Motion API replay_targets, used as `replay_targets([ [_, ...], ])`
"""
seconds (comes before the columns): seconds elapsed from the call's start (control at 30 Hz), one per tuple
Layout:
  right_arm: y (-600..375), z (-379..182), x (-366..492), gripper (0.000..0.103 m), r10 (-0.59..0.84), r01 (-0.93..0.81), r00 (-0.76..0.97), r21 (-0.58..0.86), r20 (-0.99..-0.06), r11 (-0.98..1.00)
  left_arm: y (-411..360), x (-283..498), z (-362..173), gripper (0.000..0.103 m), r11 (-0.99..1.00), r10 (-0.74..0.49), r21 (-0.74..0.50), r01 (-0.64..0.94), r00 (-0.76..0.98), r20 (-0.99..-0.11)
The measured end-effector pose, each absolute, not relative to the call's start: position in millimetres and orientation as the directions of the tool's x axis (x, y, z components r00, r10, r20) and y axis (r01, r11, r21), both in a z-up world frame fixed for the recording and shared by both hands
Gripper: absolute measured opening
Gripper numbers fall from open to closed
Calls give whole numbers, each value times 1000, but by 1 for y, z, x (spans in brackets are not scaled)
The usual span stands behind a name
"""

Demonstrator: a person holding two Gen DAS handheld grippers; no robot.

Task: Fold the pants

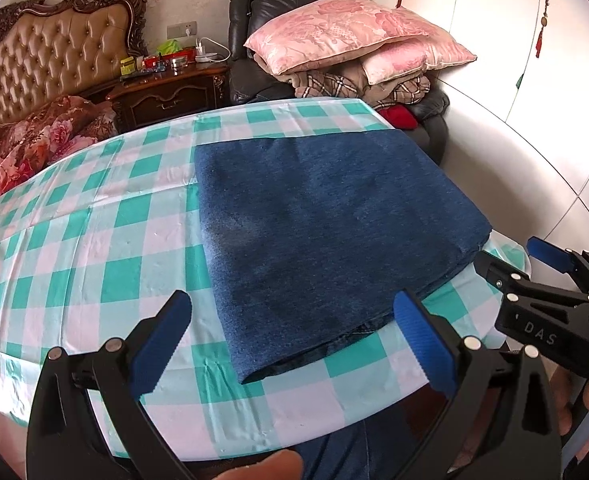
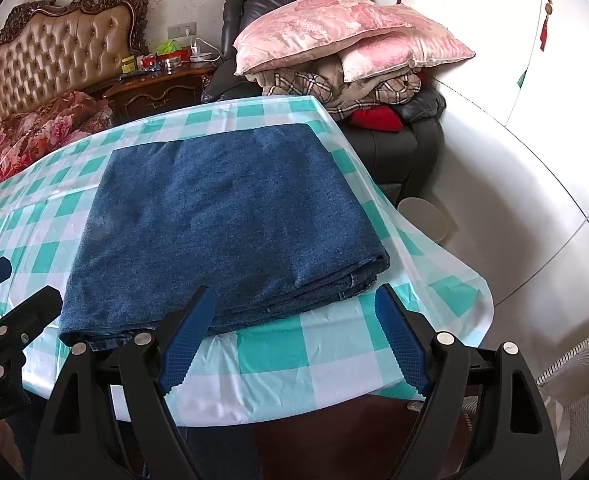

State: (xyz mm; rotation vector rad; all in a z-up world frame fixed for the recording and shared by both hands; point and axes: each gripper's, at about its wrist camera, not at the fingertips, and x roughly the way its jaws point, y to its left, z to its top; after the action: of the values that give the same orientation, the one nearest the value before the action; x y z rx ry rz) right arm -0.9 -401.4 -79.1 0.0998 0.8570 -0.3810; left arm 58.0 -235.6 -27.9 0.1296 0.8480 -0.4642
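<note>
Blue denim pants [image 1: 326, 220] [image 2: 222, 216] lie folded into a flat rectangle of several layers on the right half of a table with a teal-and-white checked cloth [image 1: 86, 248] [image 2: 270, 344]. My left gripper [image 1: 294, 340] stands open near the table's front edge, just short of the pants' near edge, nothing between its blue pads. My right gripper [image 2: 290, 336] is open too, in front of the pants' near right corner, holding nothing. In the left wrist view the right gripper [image 1: 510, 256] shows at the right, open. The left gripper's fingers [image 2: 18, 288] show at the left of the right wrist view.
Behind the table stands a black armchair [image 1: 254, 32] piled with pink pillows [image 1: 354, 36] and blankets. A wooden nightstand [image 1: 166, 92] with small items and a bed with a tufted headboard [image 1: 50, 48] are at the back left. White wardrobe doors [image 1: 534, 60] stand at the right, a white basket [image 2: 574, 364] on the floor.
</note>
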Motion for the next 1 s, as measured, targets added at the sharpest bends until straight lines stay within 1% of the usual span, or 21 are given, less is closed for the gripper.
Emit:
replay_targets([
  [1.0,-406,-78,-3,79,-283,370,594,-56,-753,927,-241,57,-24,101,890,-348,-70,451,571,-744],
])
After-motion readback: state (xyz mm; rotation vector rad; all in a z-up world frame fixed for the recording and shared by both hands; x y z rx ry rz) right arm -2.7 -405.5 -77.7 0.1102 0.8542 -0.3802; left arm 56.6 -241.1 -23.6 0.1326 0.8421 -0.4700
